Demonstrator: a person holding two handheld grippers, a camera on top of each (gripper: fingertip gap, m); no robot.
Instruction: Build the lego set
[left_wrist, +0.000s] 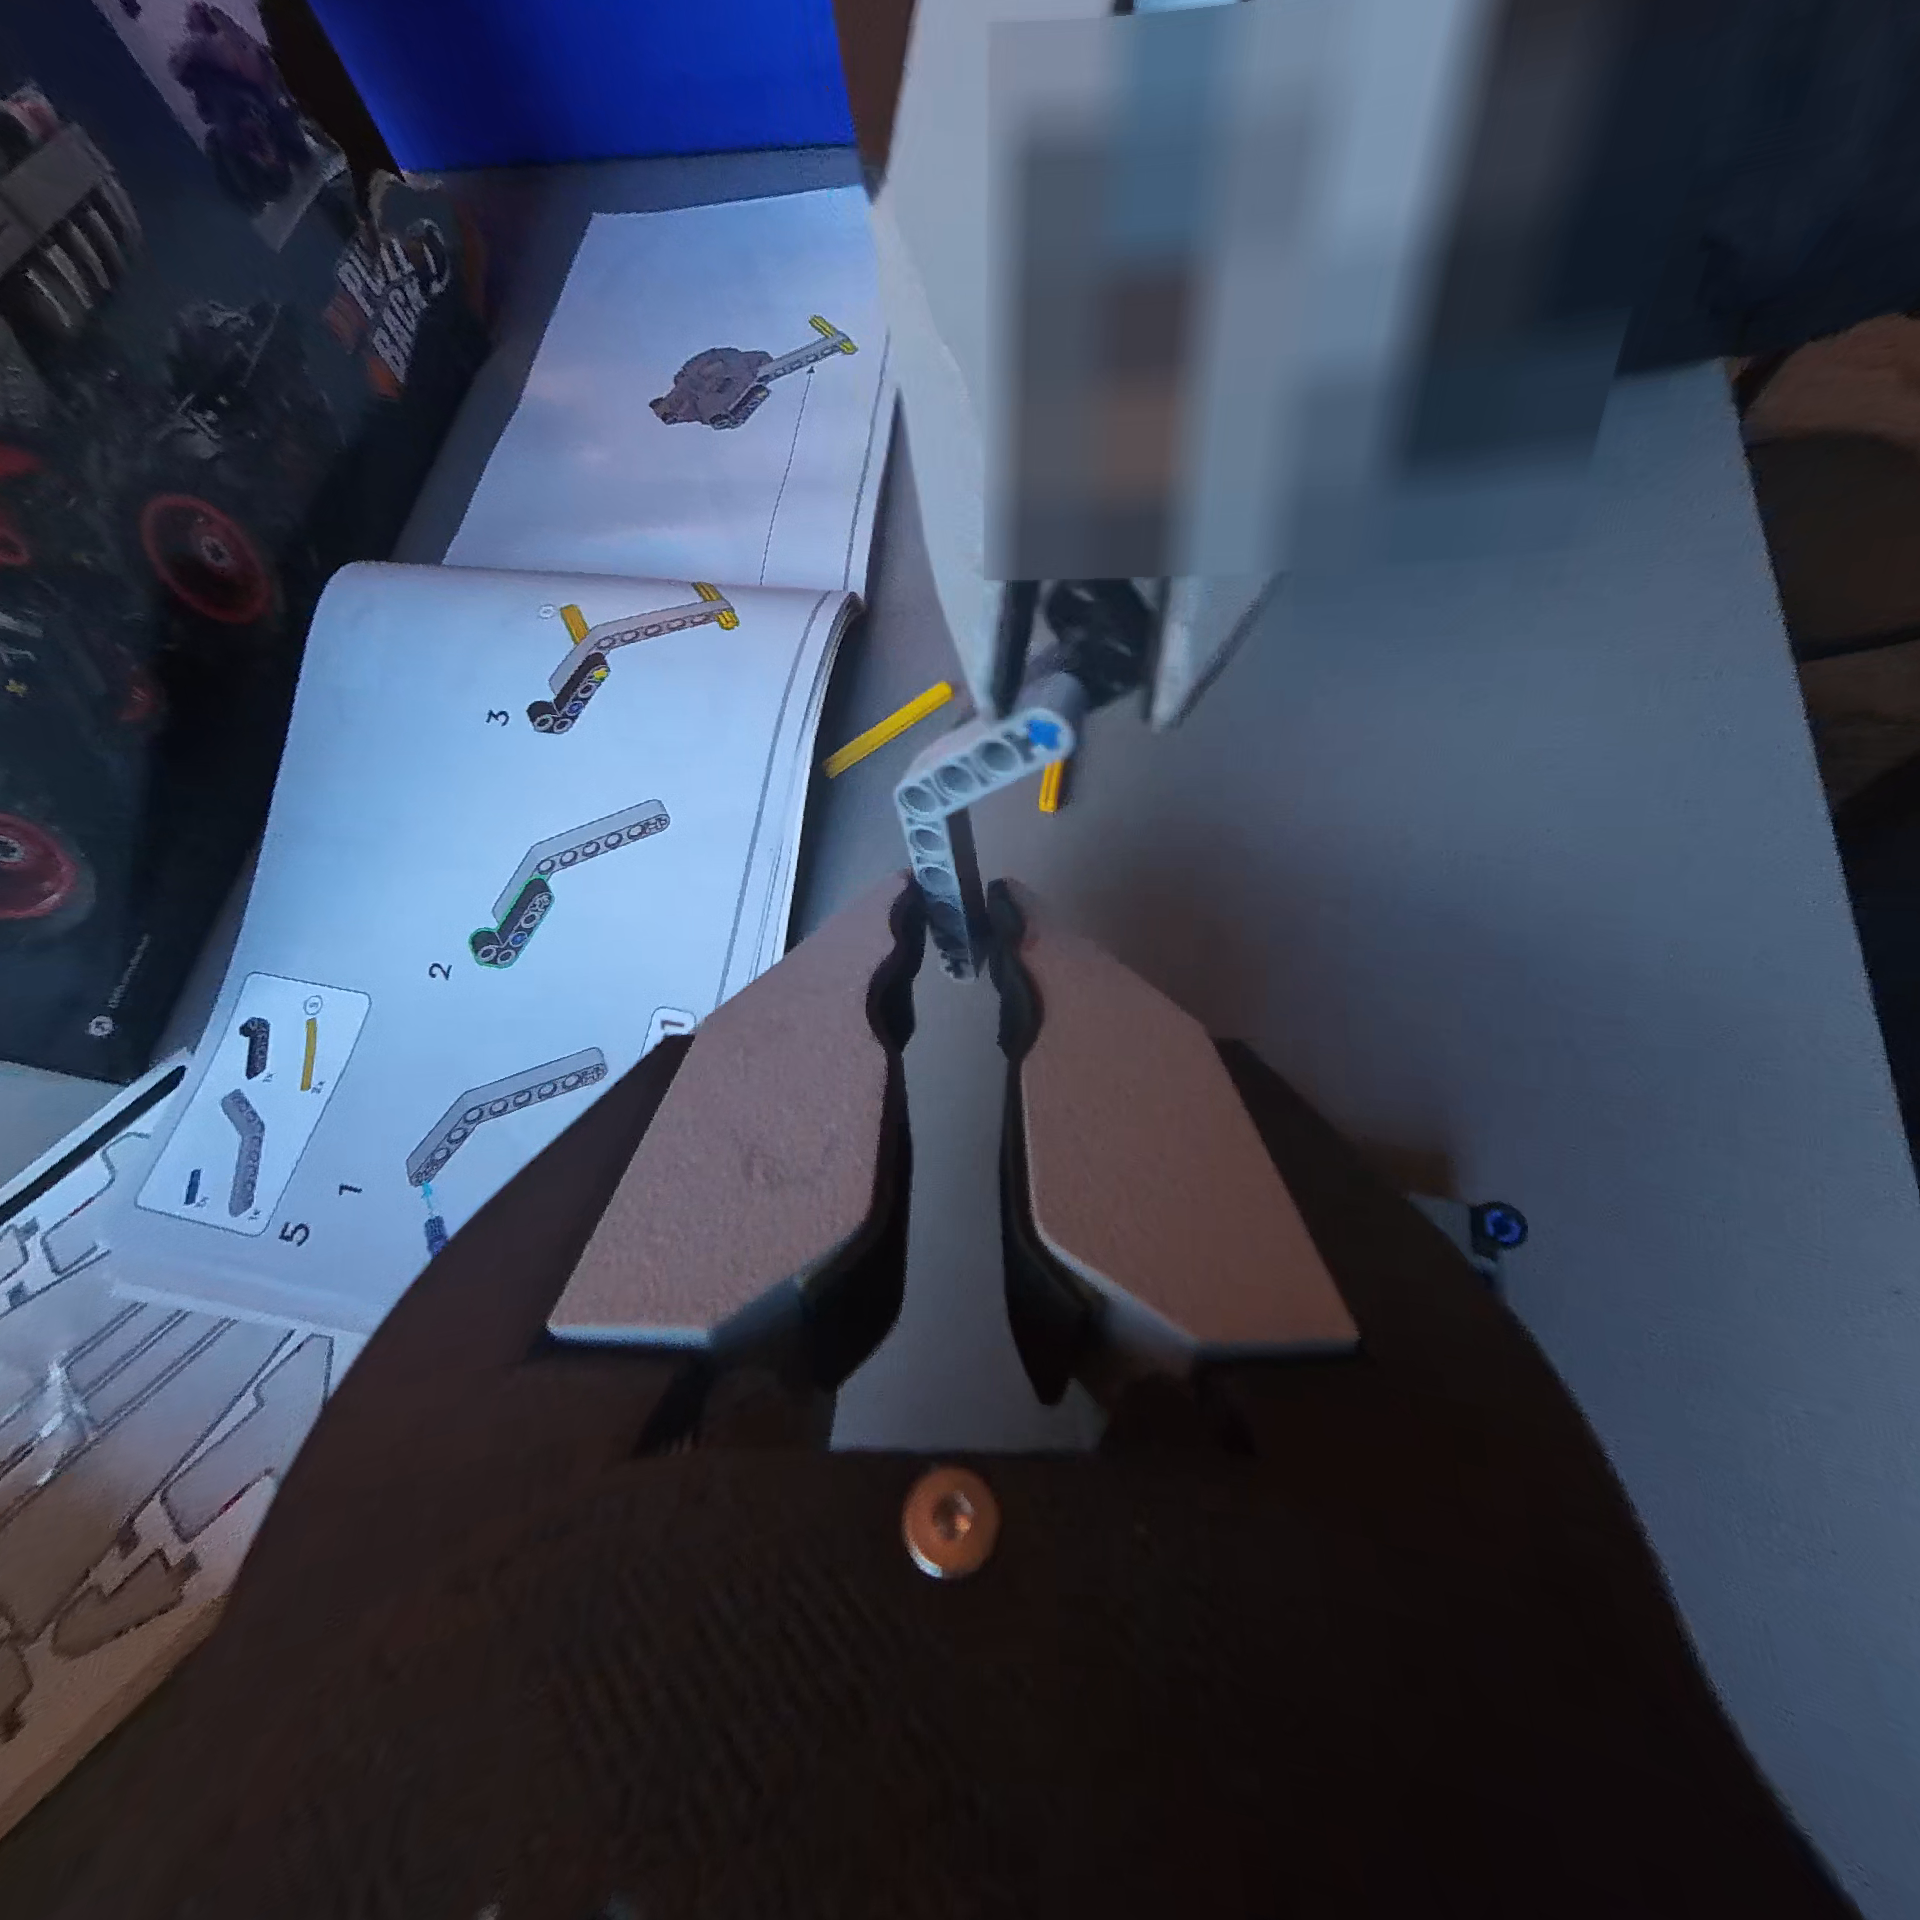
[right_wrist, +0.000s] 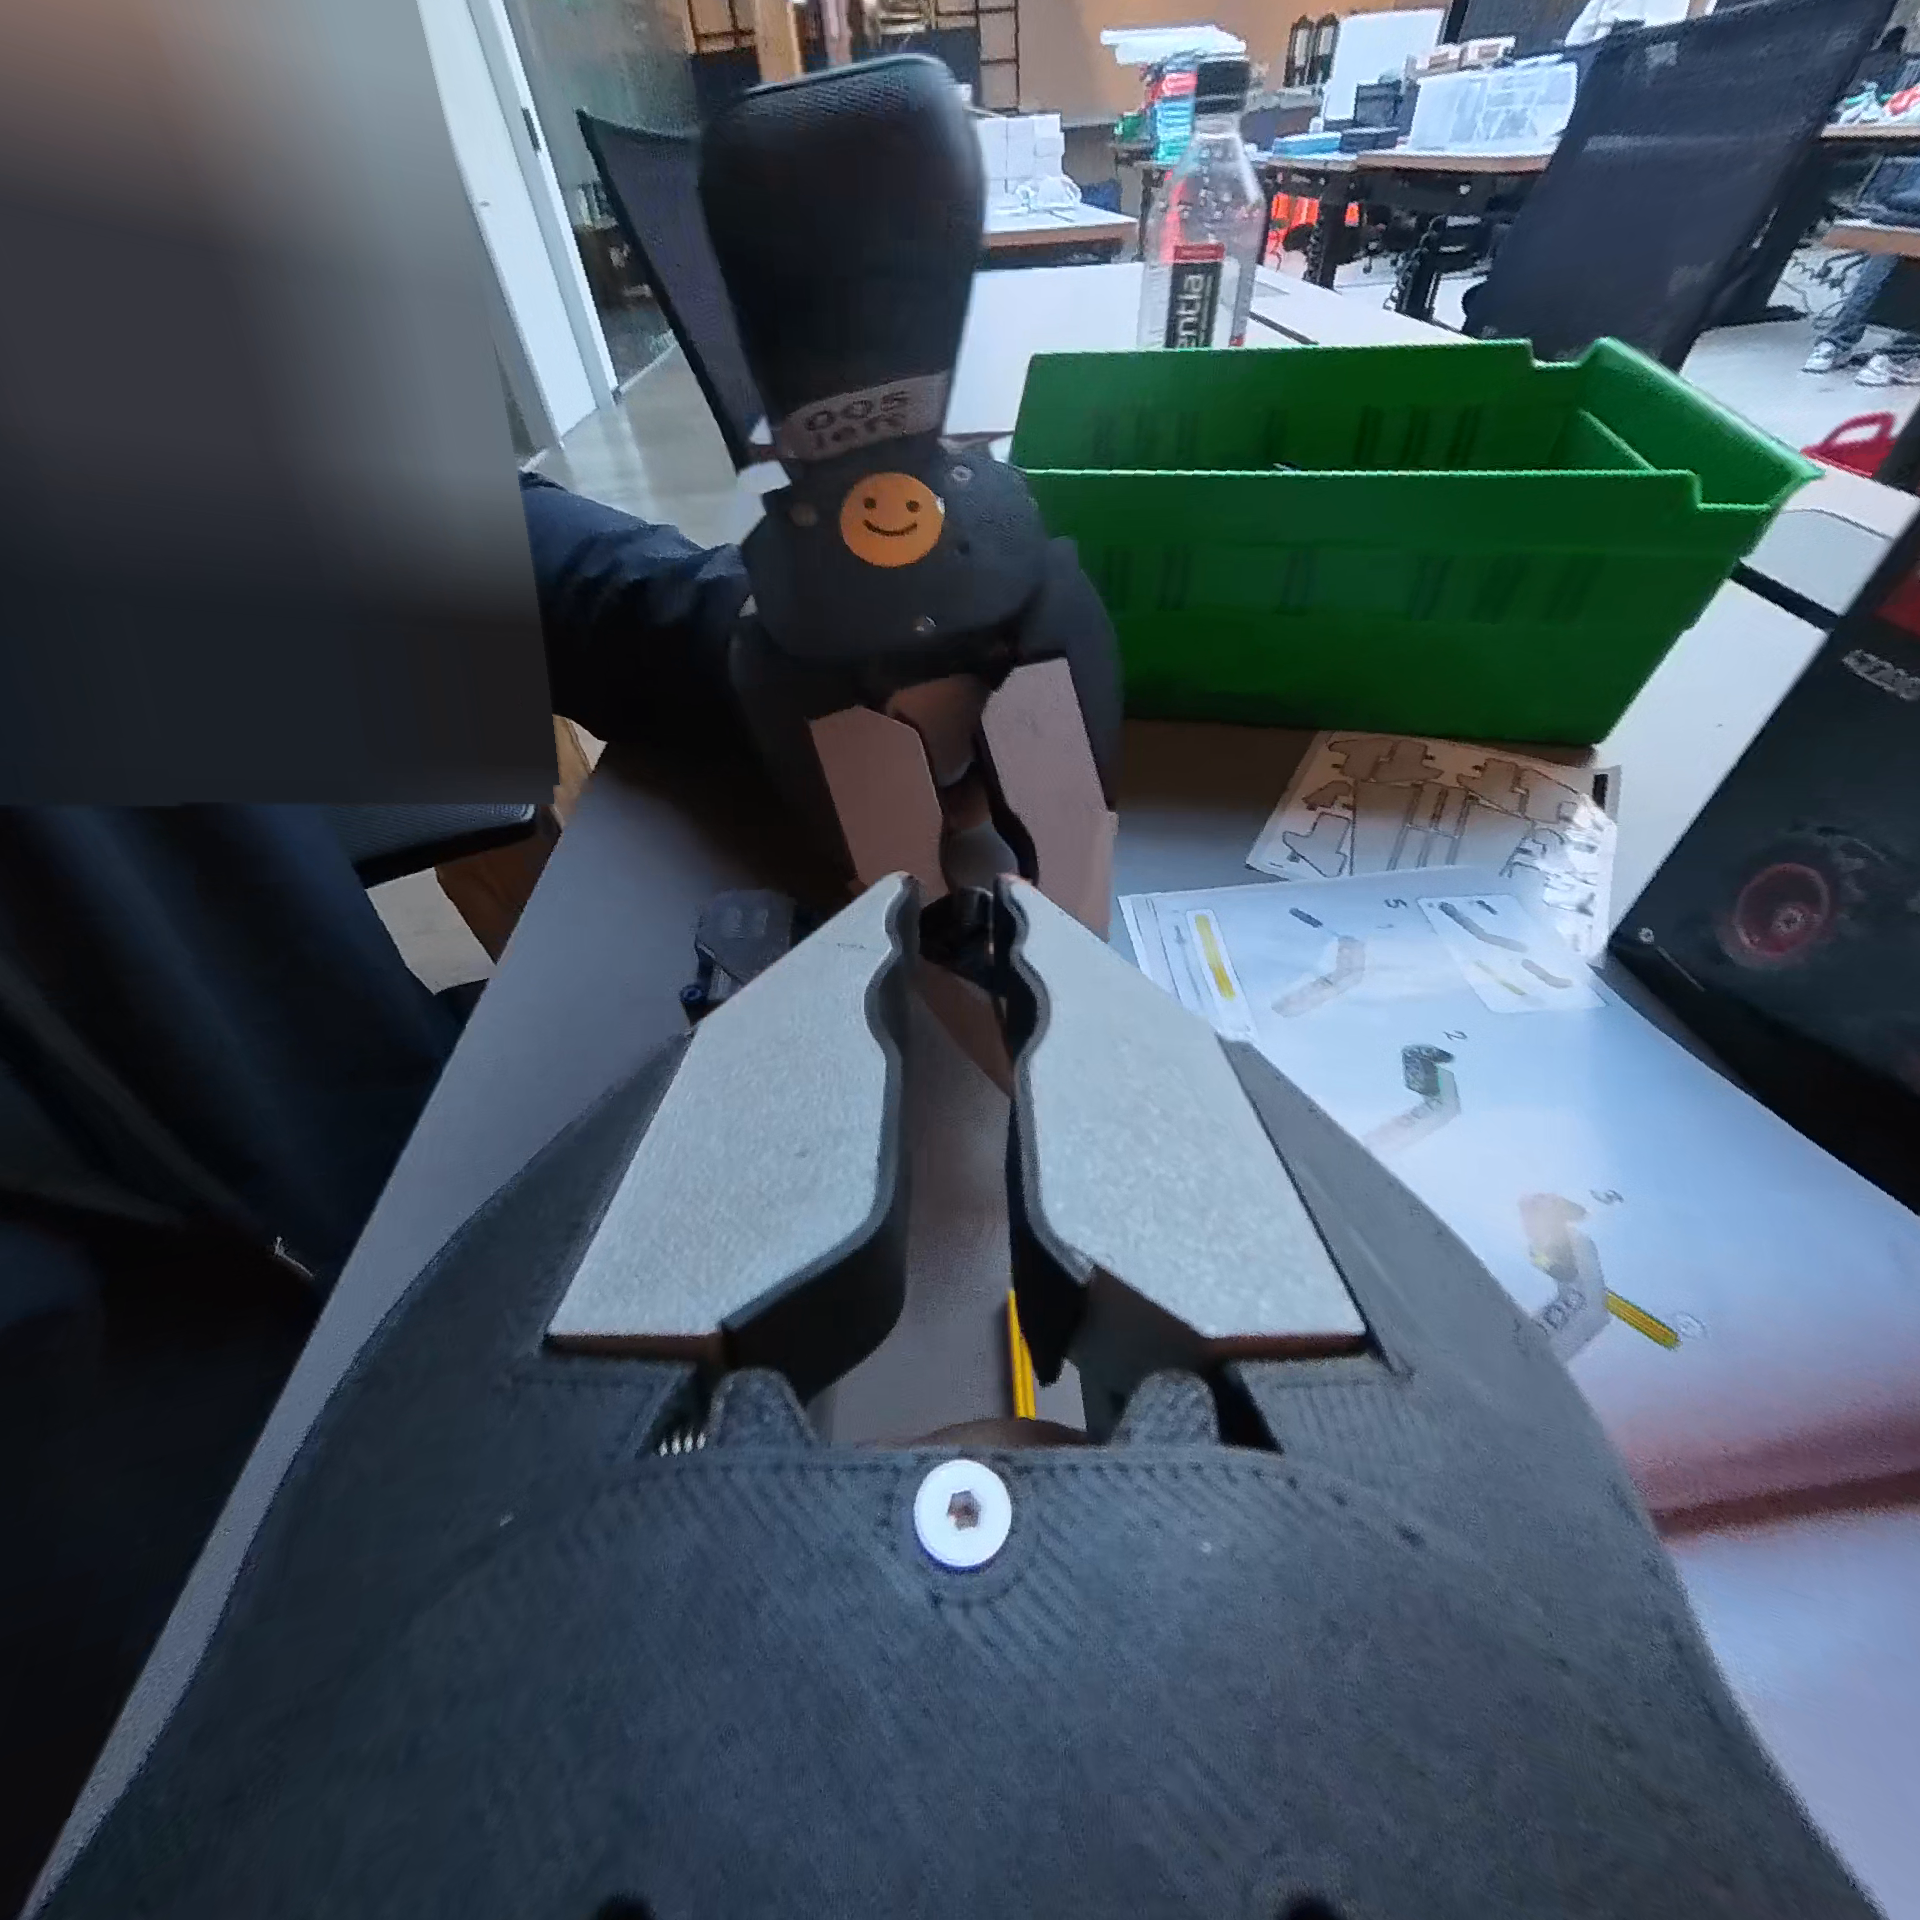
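Note:
My left gripper (left_wrist: 956, 920) is shut on the lower end of a grey bent beam (left_wrist: 940, 790) and holds it above the table. A blue pin (left_wrist: 1044, 732) sits in the beam's far end. My right gripper (right_wrist: 956, 914) faces the left one tip to tip and is shut on a small black piece (right_wrist: 961, 930) right at that end; in the left wrist view it comes in from above (left_wrist: 1081, 665). A yellow axle (left_wrist: 888, 727) lies on the table beside the booklet. A second yellow axle (left_wrist: 1051, 784) shows below the pin, and under my right fingers (right_wrist: 1020, 1361).
The open instruction booklet (left_wrist: 540, 831) (right_wrist: 1455, 1091) lies beside the grippers, with the dark set box (left_wrist: 156, 520) (right_wrist: 1818, 831) and a sticker sheet (right_wrist: 1455, 810) beyond it. A green bin (right_wrist: 1403, 540) and a bottle (right_wrist: 1205, 208) stand behind. A small dark assembly (left_wrist: 1496, 1226) sits near the table edge.

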